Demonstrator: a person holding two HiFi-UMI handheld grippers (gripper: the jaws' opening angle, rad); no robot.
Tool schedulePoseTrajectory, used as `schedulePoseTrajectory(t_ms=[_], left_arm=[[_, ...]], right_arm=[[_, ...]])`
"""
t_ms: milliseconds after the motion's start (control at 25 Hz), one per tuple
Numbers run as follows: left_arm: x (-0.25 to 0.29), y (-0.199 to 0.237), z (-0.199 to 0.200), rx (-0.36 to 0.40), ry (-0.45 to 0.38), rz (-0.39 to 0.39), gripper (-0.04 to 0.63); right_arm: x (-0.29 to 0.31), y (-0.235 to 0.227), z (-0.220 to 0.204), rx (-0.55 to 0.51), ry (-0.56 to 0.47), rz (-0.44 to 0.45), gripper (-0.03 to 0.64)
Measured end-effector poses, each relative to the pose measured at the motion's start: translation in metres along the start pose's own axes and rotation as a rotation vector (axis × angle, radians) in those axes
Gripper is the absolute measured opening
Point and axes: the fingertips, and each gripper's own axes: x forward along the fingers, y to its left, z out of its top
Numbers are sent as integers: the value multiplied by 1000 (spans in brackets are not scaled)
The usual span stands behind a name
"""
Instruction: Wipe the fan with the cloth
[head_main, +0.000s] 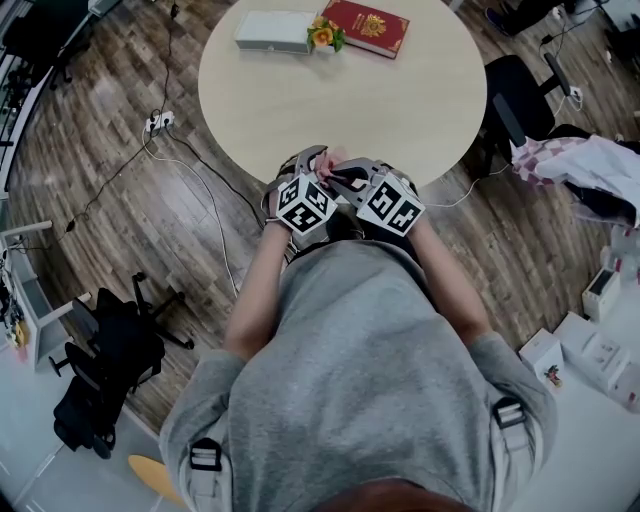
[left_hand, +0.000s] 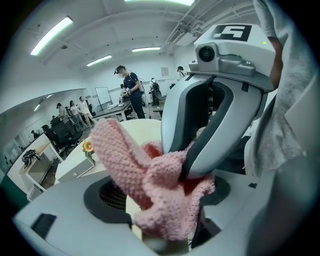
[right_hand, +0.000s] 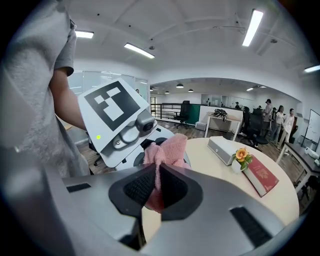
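Note:
A pink knitted cloth is bunched between my two grippers, close to my body at the near edge of the round table. My right gripper is shut on a fold of it. In the left gripper view the right gripper's white body comes in from above and pinches the cloth. My left gripper has its jaws apart, with the cloth's lower end lying in the gap. No fan shows in any view.
At the table's far side lie a white box, a small flower pot and a red book. A black office chair stands left of me. Another chair and piled fabric are right. Cables and a power strip lie on the floor.

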Motion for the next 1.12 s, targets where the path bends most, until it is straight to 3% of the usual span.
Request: schedulePoseTrajectory(t_ms=[280, 600, 1120], left_arm=[[-8, 11, 4, -70, -49, -2, 371], [-14, 7, 17, -143, -144, -57, 371], [-25, 25, 30, -307, -250, -67, 371]], right_arm=[[-16, -19, 5, 5, -82, -61, 29], [-26, -45, 27, 26, -168, -113, 29], [-34, -23, 33, 63, -249, -34, 29]])
